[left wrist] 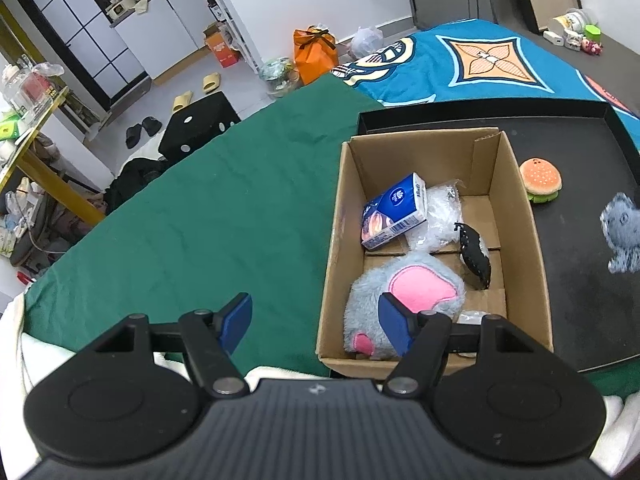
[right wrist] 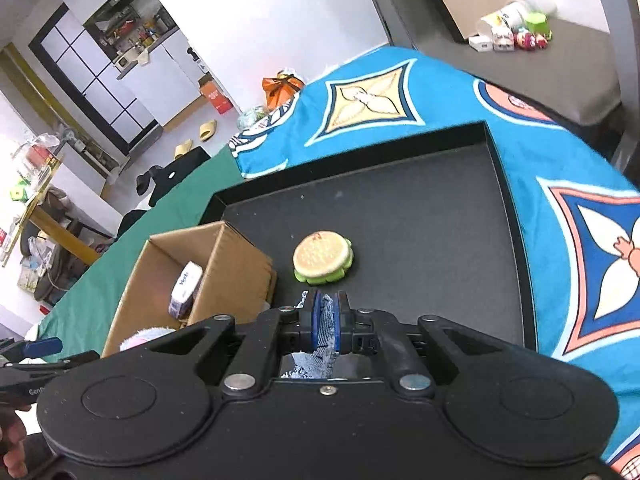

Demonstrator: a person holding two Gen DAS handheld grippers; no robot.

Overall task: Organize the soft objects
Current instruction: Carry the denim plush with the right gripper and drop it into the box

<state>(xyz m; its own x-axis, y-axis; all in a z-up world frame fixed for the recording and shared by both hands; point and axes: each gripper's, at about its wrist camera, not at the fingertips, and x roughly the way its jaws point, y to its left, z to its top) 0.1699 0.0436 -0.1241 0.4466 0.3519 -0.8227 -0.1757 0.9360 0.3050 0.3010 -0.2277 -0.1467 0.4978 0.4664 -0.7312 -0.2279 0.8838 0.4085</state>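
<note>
The right gripper point(right wrist: 325, 318) is clamped on a small grey-blue plush toy point(right wrist: 323, 320), its blue pads pressed together with the fabric pinched between them and the rest of the toy hanging below; in the left wrist view the same toy point(left wrist: 622, 232) appears blurred above the right side of the black tray point(left wrist: 580, 128). The left gripper point(left wrist: 316, 320) hangs spread apart and empty over the near-left corner of the cardboard box point(left wrist: 338, 240), which sits at the tray's left edge. Inside the box lie a large grey plush paw with pink pads point(left wrist: 404, 300), a blue tissue pack point(left wrist: 394, 216), a crumpled clear plastic bag point(left wrist: 440, 216) and a small black item point(left wrist: 476, 258) I cannot identify. A plush hamburger point(right wrist: 323, 258) rests on the tray floor just right of the box, not yet put away. The likely next step is carrying the held toy over the box's right wall and dropping it in. The pinch looks thin, catching only a fold of fabric, so the toy could slip out short of the box; its dangling body could also snag the box wall and shove the light box across the tray.
</note>
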